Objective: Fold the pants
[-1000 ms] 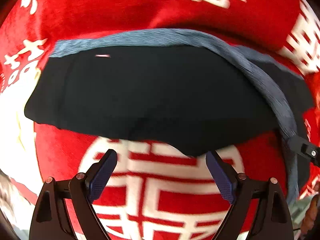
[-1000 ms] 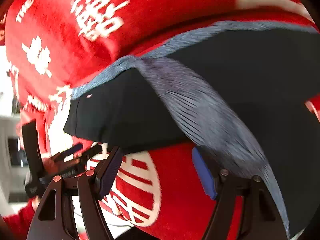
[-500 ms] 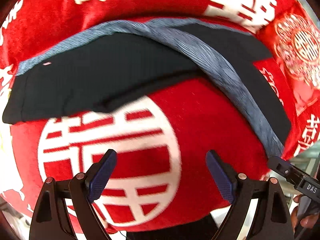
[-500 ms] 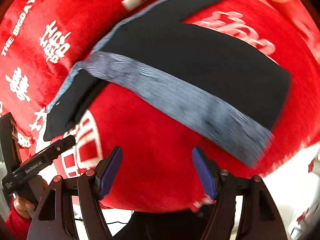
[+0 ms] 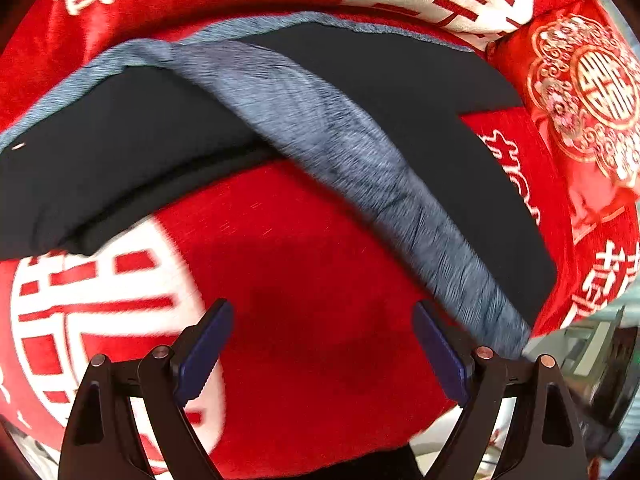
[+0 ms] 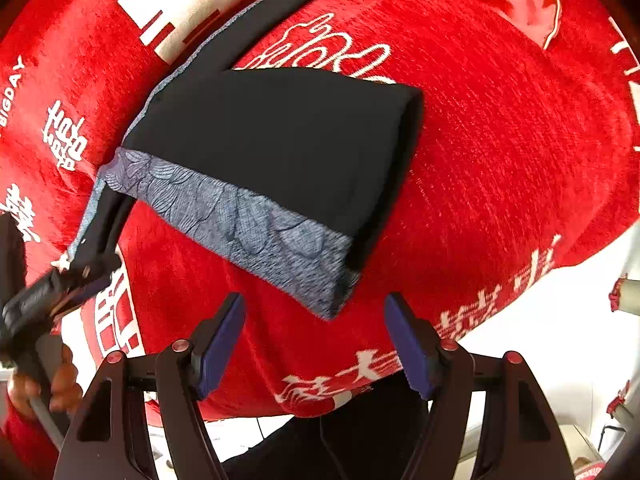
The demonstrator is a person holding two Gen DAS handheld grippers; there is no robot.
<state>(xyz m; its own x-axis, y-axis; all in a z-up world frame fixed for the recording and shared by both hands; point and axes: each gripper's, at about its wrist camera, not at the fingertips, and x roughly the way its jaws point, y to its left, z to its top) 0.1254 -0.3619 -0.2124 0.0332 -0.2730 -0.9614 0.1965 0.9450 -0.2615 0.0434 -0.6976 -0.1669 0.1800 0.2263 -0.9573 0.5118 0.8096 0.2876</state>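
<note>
Black pants [image 5: 120, 152] with a blue-grey patterned waistband [image 5: 360, 160] lie folded on a red blanket [image 5: 312, 280]. In the right wrist view the pants [image 6: 272, 140] show as a folded black slab with the waistband [image 6: 240, 224] along its near edge. My left gripper [image 5: 322, 352] is open and empty, above the red blanket just short of the waistband. My right gripper [image 6: 314, 340] is open and empty, close to the near waistband corner. The left gripper also shows at the left edge of the right wrist view [image 6: 76, 280].
The red blanket [image 6: 500, 160] with white characters covers the bed. A red embroidered pillow [image 5: 584, 92] lies at the far right. The blanket's edge and pale floor show at the lower right [image 6: 580, 312].
Both grippers have pulled back from the pants and swung right. The pants now lie folded over, with the waistband on top, and both grippers stay open.
</note>
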